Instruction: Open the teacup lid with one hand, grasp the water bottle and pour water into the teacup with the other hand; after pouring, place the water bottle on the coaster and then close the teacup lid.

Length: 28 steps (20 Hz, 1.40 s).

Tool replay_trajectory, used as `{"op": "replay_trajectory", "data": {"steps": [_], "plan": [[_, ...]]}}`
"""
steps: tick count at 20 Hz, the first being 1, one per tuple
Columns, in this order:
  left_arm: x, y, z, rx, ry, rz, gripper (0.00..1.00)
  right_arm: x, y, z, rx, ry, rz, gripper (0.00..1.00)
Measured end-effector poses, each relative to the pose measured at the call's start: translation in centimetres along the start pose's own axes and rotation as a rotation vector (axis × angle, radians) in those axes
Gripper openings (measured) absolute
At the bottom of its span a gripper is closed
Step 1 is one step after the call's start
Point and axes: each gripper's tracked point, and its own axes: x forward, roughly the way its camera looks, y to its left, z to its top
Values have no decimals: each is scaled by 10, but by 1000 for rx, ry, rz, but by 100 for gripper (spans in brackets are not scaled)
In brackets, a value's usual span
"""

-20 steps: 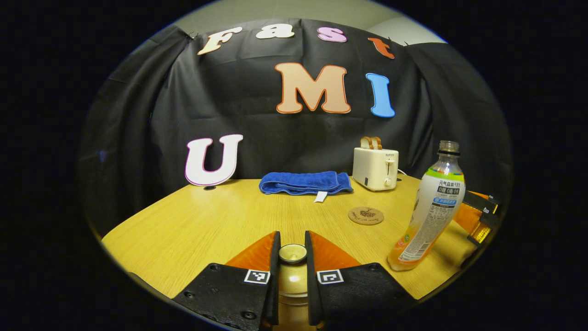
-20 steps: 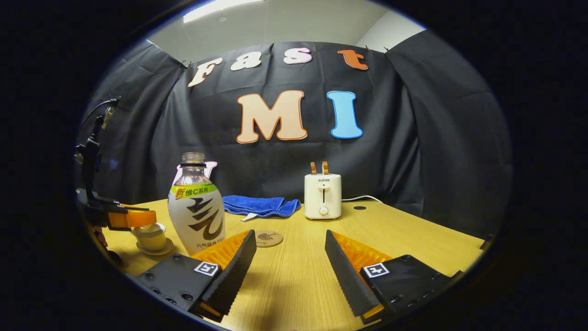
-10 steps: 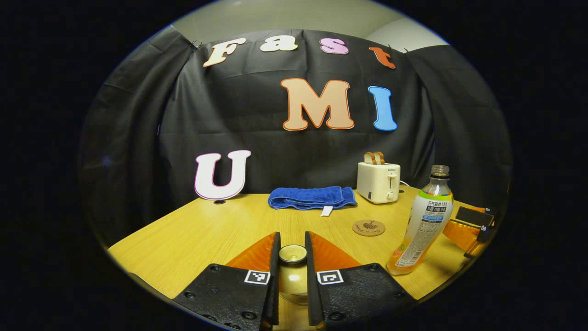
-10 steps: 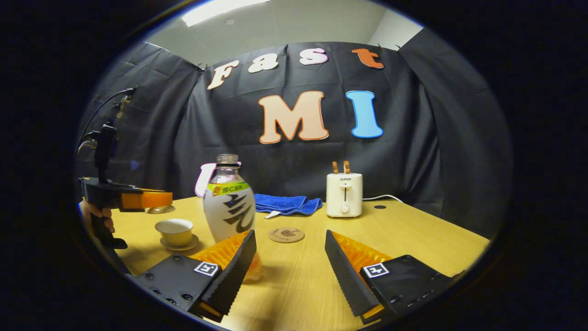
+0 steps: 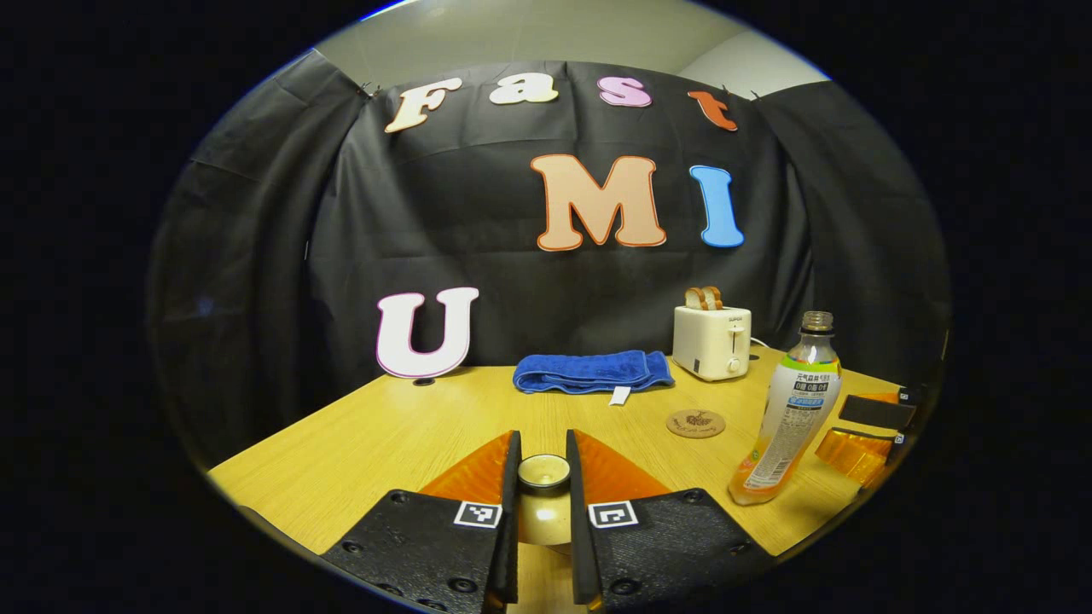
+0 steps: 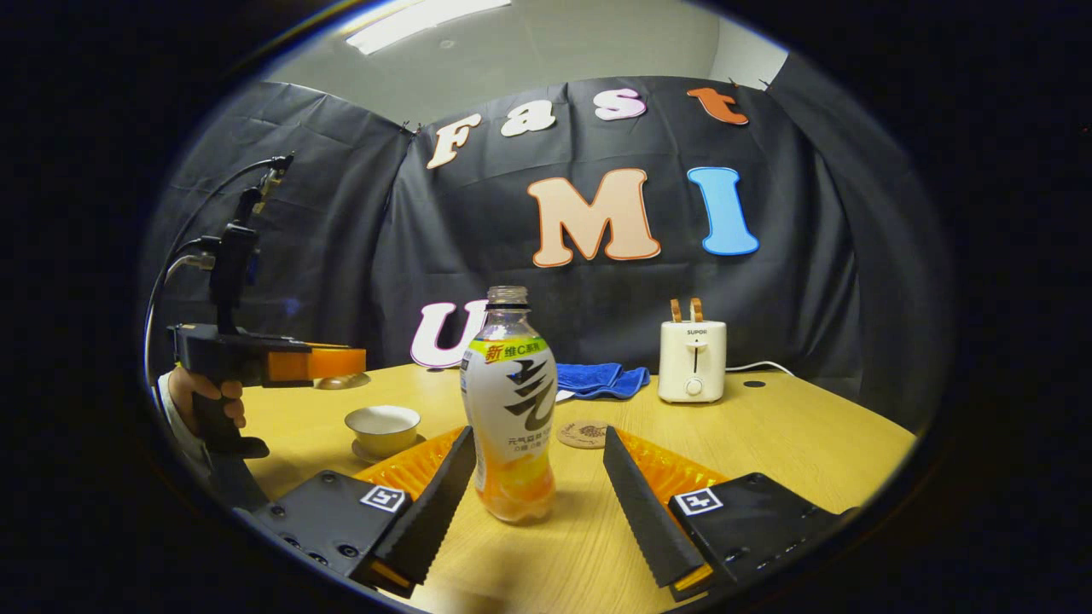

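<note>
My left gripper (image 5: 543, 440) is shut on the knob of the pale teacup lid (image 5: 543, 508), held in the air. In the right gripper view that gripper (image 6: 328, 363) hovers up and left of the uncovered teacup (image 6: 382, 424), which sits on its saucer. The uncapped water bottle (image 6: 510, 401), holding a little orange liquid, stands upright on the table. My right gripper (image 6: 537, 438) is open, with a finger on either side of the bottle's lower part and not touching it. The round coaster (image 5: 695, 423) lies left of the bottle (image 5: 789, 409) in the left gripper view.
A folded blue towel (image 5: 593, 372) and a white toaster (image 5: 712, 342) with bread slices stand along the back of the wooden table (image 5: 384, 435). A person's hand (image 6: 203, 394) grips the left gripper's handle. The toaster's cord (image 6: 755, 367) trails right.
My left gripper has lifted the lid off the teacup and raised it. My right gripper has swung toward the bottle, which now stands between its open fingers.
</note>
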Motion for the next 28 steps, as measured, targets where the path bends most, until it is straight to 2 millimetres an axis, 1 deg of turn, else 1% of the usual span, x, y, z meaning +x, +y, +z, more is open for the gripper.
{"op": "replay_trajectory", "data": {"steps": [2,3,4,5,6,7,8,9,10,11,13,14,15,16,17,18,21,25,28], "plan": [[-2,5,1,-3,-3,9,22,4,6,-1,1,4,12,94],[-3,7,2,-4,-6,15,22,8,8,-1,1,7,15,97],[-4,9,2,-5,-7,19,22,9,10,-3,1,9,18,94],[-6,11,2,-6,-10,23,22,13,12,-3,3,11,20,97],[-6,13,3,-7,-10,27,22,15,13,-3,2,15,22,97],[-6,15,2,-7,-11,30,22,19,15,-4,0,18,24,94],[-7,16,3,-12,-11,32,22,21,17,-5,-1,24,27,94],[-7,18,4,-15,-12,34,22,24,18,-7,-2,33,25,94],[-8,19,2,-15,-11,40,22,26,19,-8,0,41,24,97],[-7,21,3,-15,-11,43,22,29,19,-10,2,50,21,94],[-8,23,3,-18,-11,48,22,36,18,-12,0,67,18,94],[-8,24,3,-20,-11,50,22,39,19,-13,-1,74,18,97],[-7,25,3,-19,-11,53,22,41,19,-15,-1,80,17,97],[-8,26,4,-18,-13,56,22,42,19,-16,-1,89,13,94],[-8,28,4,-17,-15,59,22,45,20,-18,-2,101,14,94],[-8,29,4,-18,-16,61,22,48,18,-21,-3,114,10,100],[-9,33,8,-22,-22,67,22,52,19,-26,-5,148,5,80],[-11,38,7,-20,-24,76,22,52,22,-26,-29,155,13,70],[-14,45,8,-28,-27,88,22,54,25,-25,-72,162,26,69]]}}
